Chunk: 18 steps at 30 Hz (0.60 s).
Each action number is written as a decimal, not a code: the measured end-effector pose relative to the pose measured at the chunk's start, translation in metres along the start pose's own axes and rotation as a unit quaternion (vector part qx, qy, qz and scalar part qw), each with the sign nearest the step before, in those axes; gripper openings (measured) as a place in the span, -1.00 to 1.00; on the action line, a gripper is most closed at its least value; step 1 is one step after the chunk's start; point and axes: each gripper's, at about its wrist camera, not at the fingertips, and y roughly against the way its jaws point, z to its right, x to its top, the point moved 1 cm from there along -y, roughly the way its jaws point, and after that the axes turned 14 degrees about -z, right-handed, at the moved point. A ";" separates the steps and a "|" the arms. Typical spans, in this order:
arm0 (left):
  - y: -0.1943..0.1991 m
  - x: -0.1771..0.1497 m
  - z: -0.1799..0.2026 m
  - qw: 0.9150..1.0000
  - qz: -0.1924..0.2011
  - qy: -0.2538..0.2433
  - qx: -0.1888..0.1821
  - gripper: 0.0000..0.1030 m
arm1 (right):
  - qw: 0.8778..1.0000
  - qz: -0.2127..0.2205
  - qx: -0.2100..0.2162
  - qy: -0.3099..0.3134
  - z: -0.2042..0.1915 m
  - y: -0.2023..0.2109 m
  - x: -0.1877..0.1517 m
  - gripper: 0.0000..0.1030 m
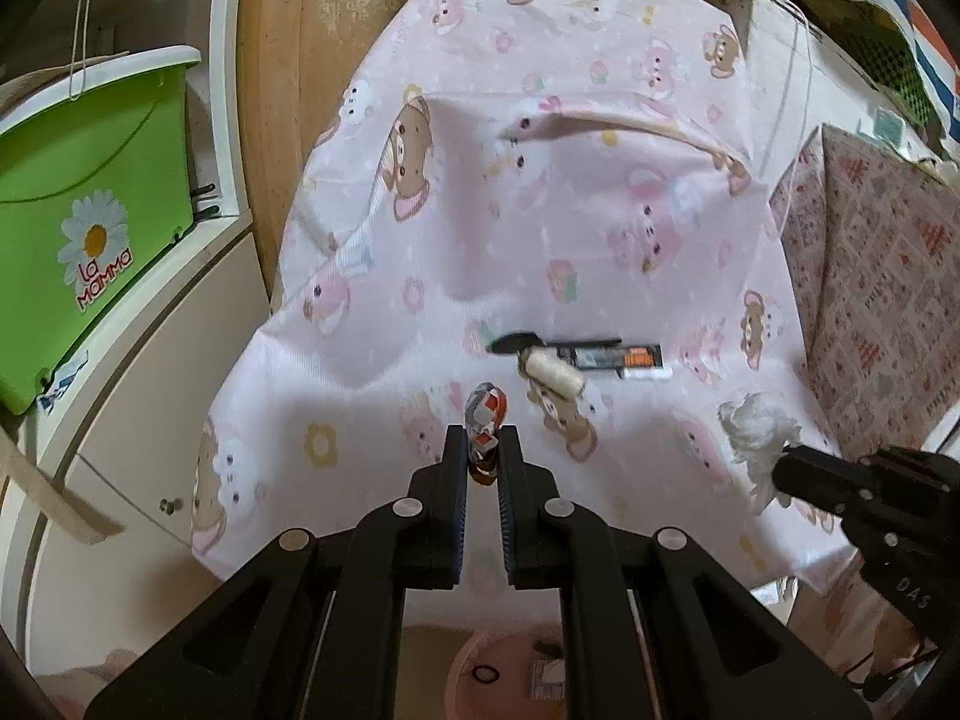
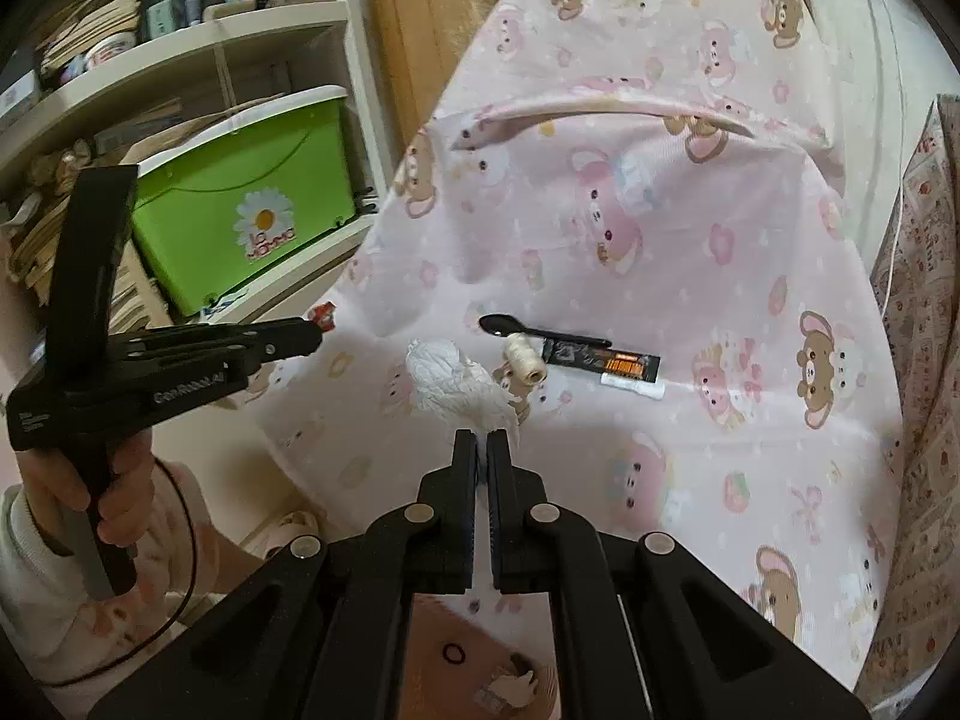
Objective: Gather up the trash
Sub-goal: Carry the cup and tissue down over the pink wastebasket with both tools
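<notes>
Over pink bear-print cloth (image 1: pixel 600 228), left gripper (image 1: pixel 483 450) clamps crumpled wrapper (image 1: pixel 486 420); right gripper (image 2: pixel 480 450) clamps white tissue (image 2: pixel 456 384).

Left wrist view: sits behind left tool (image 1: pixel 483 441), faces forward and down, close over pink cloth (image 1: pixel 540 252). Right wrist view: same angle behind right tool (image 2: pixel 480 441). Shared: cloth, black spoon (image 1: pixel 516 343), thread spool (image 2: pixel 524 362), green bin (image 2: pixel 240 198).
</notes>
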 end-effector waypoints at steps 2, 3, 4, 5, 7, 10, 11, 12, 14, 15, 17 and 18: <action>0.001 -0.007 0.002 1.000 -0.010 0.000 -0.006 -0.83 | 1.000 0.005 -0.010 0.002 -0.004 0.007 -0.006 -0.92; 0.002 -0.011 0.003 1.000 -0.015 -0.001 -0.009 -0.83 | 1.000 0.007 -0.018 0.005 -0.007 0.010 -0.009 -0.92; 0.002 -0.015 0.005 1.000 -0.021 -0.004 -0.011 -0.83 | 1.000 0.008 -0.020 0.007 -0.009 0.013 -0.012 -0.92; 0.002 -0.018 0.007 1.000 -0.026 -0.009 -0.008 -0.83 | 1.000 0.006 -0.016 0.007 -0.011 0.016 -0.015 -0.92; 0.001 -0.022 0.010 0.999 -0.033 -0.010 -0.003 -0.83 | 1.000 0.004 -0.016 0.005 -0.015 0.020 -0.020 -0.92; 0.005 -0.028 0.012 0.999 -0.047 -0.007 -0.020 -0.83 | 1.000 0.002 -0.020 0.013 -0.022 0.026 -0.027 -0.92; 0.007 -0.030 0.013 0.998 -0.051 -0.007 -0.023 -0.83 | 1.000 -0.001 -0.020 0.013 -0.024 0.027 -0.030 -0.92; 0.009 -0.033 0.014 0.998 -0.054 -0.007 -0.026 -0.83 | 1.000 -0.004 -0.020 0.013 -0.025 0.027 -0.033 -0.92; 0.011 -0.040 0.018 0.997 -0.062 -0.011 -0.036 -0.83 | 1.000 -0.019 -0.018 0.013 -0.027 0.025 -0.041 -0.92; 0.011 -0.044 0.020 0.997 -0.067 -0.014 -0.041 -0.83 | 1.000 -0.025 -0.016 0.011 -0.027 0.023 -0.045 -0.92; 0.009 -0.051 0.023 0.996 -0.075 -0.017 -0.046 -0.83 | 0.999 -0.044 -0.003 0.005 -0.027 0.017 -0.054 -0.92; 0.006 -0.054 0.025 0.995 -0.081 -0.018 -0.048 -0.83 | 0.999 -0.052 0.000 0.003 -0.027 0.014 -0.057 -0.92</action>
